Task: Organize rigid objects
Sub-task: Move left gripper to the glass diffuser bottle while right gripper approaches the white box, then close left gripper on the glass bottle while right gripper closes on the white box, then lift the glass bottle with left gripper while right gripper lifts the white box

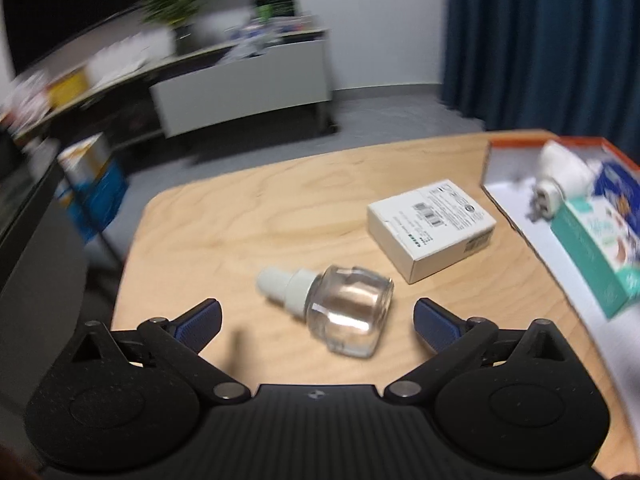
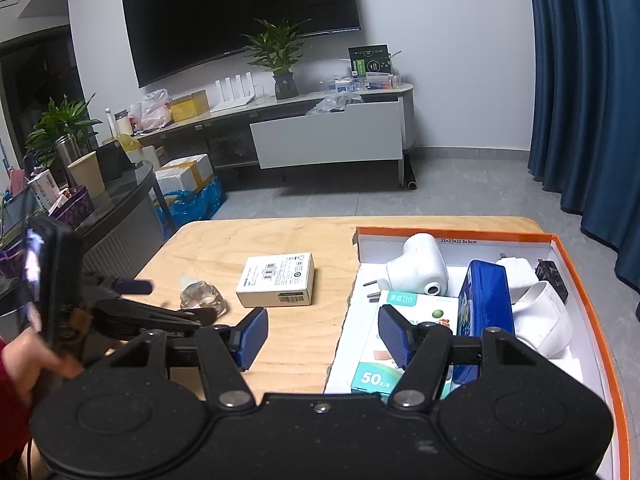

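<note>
Item 1: your left gripper (image 1: 317, 322), jaws spread wide and grasping nothing; its blue pads (image 1: 434, 322) stand clear on either side of item 2.

Item 2: small clear glass bottle (image 1: 347, 312) with a white cap, lying on its side on the wooden counter (image 1: 240, 216), between the left gripper's fingertips and slightly ahead of them, cap pointing ahead and to the left. No pad touches it.

Item 3: white cardboard box (image 1: 432, 227) with a printed label, flat on the counter, ahead and to the right of the left gripper, just beyond the bottle and apart from it.

Item 4: your right gripper (image 2: 323, 338), jaws parted, holding nothing, poised over the counter at the left edge of item 5.

Item 5: orange-rimmed storage box (image 2: 576, 264), ahead and to the right of the right gripper. Contents: a white plug-in device (image 2: 420, 264), a teal-and-white packet (image 2: 416, 308), a blue case (image 2: 486, 304) standing on edge, a white charger (image 2: 516, 272), a black adapter (image 2: 554, 278), and a white curved item (image 2: 544, 316).
</note>
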Motion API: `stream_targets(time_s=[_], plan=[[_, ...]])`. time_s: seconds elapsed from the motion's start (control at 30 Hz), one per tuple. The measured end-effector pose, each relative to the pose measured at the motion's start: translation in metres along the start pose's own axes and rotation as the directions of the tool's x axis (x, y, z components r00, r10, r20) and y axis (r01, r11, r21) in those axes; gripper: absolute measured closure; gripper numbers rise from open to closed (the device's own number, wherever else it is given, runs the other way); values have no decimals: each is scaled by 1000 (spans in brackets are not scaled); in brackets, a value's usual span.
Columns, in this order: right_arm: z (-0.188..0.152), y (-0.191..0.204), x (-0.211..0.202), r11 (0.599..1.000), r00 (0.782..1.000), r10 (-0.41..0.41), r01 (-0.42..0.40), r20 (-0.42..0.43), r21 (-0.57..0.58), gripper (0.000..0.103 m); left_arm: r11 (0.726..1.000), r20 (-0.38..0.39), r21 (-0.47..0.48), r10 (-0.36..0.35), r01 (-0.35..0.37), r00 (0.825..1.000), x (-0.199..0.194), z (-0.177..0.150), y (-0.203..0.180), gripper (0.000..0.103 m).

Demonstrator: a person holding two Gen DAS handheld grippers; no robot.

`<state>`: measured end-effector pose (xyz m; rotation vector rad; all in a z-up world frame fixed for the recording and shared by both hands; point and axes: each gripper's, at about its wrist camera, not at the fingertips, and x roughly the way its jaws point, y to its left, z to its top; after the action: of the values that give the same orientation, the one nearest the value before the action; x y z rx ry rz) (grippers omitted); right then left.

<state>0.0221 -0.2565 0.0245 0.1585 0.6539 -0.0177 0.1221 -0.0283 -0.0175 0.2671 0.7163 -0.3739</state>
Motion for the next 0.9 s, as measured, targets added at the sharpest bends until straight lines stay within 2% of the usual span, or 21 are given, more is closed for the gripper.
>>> stream_targets(time_s=[0.23,0.27,0.37,0.43,0.57,0.7,0.9], plan=[[3,3,9,1000,1000,-5,5,-13,12,29,996,27,33,-84,83,996,20,-7,12,0],[3,4,11,1000,1000,-3,3,-15,11,29,995,38,26,-99,98,994,21,-9,12,2],[4,10,15,1000,1000,0,0,-20,1,29,991,68,11,-136,135,988,17,-14,12,21],[5,13,19,1000,1000,1,-1,-25,-6,29,989,74,9,-148,148,986,15,-16,12,21],[6,19,27,1000,999,18,-18,-42,-1,28,992,51,-52,-116,119,992,3,-21,13,21],[10,27,44,999,997,54,-53,-63,8,16,988,31,-135,-72,76,997,-22,-18,17,21],[25,48,86,998,992,42,-48,-123,-48,14,966,40,-253,-52,60,998,-64,-23,26,21]])
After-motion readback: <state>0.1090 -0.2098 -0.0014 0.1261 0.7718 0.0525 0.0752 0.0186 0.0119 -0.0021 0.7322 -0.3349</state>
